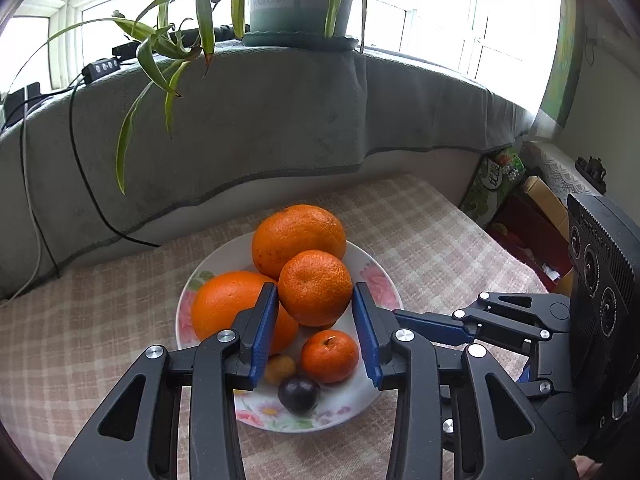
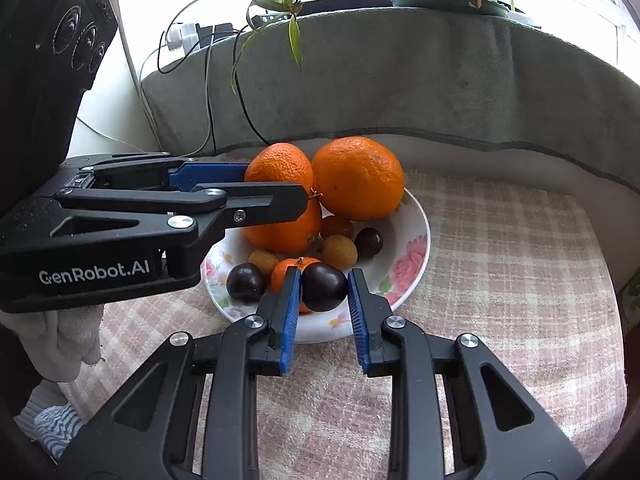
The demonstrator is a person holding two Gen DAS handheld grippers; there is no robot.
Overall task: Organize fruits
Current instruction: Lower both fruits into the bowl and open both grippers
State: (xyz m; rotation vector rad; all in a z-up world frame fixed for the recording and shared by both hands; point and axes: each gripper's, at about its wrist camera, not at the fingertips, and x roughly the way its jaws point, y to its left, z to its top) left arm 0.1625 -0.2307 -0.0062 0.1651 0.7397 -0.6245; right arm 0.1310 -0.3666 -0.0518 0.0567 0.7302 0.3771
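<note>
The plate (image 1: pixel 372 280) is white with pink roses and green leaves printed around its rim, and it holds bright orange oranges (image 1: pixel 298 238), dark purple plums (image 2: pixel 324 286) and tan-yellow longans (image 2: pixel 339 251). Under it the tablecloth (image 1: pixel 432 236) is a pale pink-and-cream check. At twelve o'clock a grey-green cloth (image 1: pixel 260 120) drapes the sill, and both grippers (image 1: pixel 315 330) (image 2: pixel 324 318) are black with blue pads (image 1: pixel 264 332).

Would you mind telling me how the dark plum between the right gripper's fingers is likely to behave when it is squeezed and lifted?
The dark plum looks round and glossy, so it may slip or roll from the open right gripper. It seems small, probably light. Its skin looks soft, so a hard squeeze might bruise it. Freed, it would likely roll within the plate.
</note>
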